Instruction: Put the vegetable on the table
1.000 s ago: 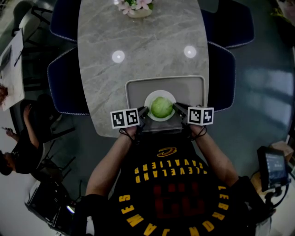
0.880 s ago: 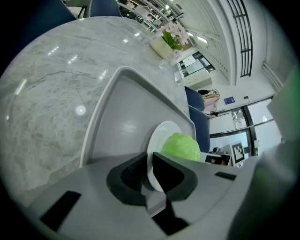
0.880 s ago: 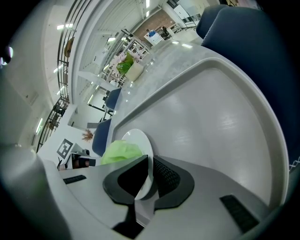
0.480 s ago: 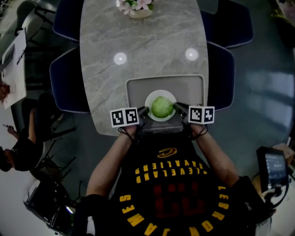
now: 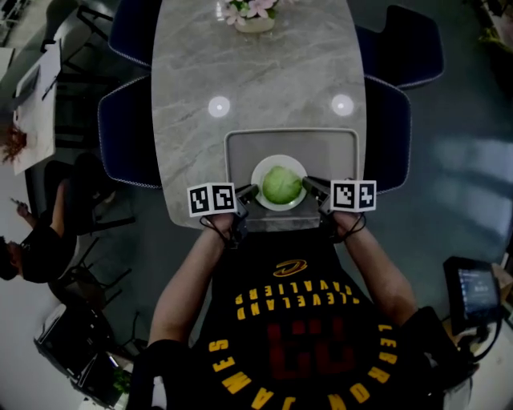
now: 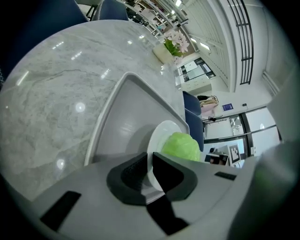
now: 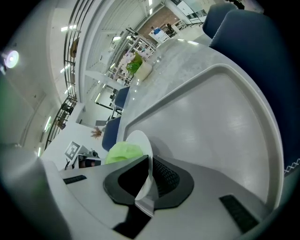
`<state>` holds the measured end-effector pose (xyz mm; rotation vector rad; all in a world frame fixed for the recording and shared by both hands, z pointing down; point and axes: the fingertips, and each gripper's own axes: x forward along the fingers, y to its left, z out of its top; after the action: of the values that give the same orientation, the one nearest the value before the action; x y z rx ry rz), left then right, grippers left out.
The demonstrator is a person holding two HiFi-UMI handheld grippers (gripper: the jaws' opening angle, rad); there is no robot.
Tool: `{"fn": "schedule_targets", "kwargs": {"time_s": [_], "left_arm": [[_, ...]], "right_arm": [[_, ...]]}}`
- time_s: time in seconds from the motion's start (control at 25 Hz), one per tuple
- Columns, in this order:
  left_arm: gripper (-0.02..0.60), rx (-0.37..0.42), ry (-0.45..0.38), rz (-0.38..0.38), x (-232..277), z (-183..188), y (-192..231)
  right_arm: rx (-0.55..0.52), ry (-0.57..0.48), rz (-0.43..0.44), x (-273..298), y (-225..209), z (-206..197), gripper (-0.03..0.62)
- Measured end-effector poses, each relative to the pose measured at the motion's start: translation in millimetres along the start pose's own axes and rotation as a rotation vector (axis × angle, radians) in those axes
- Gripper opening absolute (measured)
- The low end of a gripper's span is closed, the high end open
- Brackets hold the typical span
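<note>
A round green vegetable (image 5: 281, 184) sits on a white plate (image 5: 261, 170) inside a grey tray (image 5: 240, 148) at the near end of the marble table (image 5: 256, 80). My left gripper (image 5: 249, 193) is shut on the plate's left rim, and my right gripper (image 5: 309, 186) is shut on its right rim. In the left gripper view the plate (image 6: 161, 133) edge runs between the dark pads of the left gripper (image 6: 151, 171), with the vegetable (image 6: 182, 146) just beyond. The right gripper view shows the right gripper (image 7: 149, 176) pinching the plate (image 7: 140, 140) rim beside the vegetable (image 7: 123, 152), over the tray (image 7: 211, 122).
A flower pot (image 5: 255, 14) stands at the table's far end. Blue chairs (image 5: 128, 132) flank both long sides of the table. A person (image 5: 40, 240) sits off to the left, and a stand with a screen (image 5: 473, 288) is at the right.
The head view has shifted slightly. Both grippers stay on the plate's rim, and the plate has not visibly moved within the tray.
</note>
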<state>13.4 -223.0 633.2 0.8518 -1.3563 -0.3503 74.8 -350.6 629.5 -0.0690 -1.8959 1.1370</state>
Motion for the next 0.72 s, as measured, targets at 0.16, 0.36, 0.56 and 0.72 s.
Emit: {"fn": "schedule_targets", "kwargs": {"time_s": [0.16, 0.36, 0.56, 0.72], "left_arm": [[0.037, 0.002, -0.018, -0.001, -16, -1, -2], [0.035, 0.000, -0.052, 0.003, -29, -3, 2], [0.035, -0.014, -0.072, -0.004, -45, 0, 7], [0.035, -0.018, -0.081, -0.021, -60, -1, 33]], "right_arm": [[-0.018, 0.002, 0.025, 0, 14, -2, 0.035], [-0.029, 0.007, 0.057, 5, 23, -6, 0.035], [-0.051, 0.025, 0.072, 13, 40, -4, 0.035], [-0.066, 0.032, 0.063, 34, 57, -17, 0.035]]}}
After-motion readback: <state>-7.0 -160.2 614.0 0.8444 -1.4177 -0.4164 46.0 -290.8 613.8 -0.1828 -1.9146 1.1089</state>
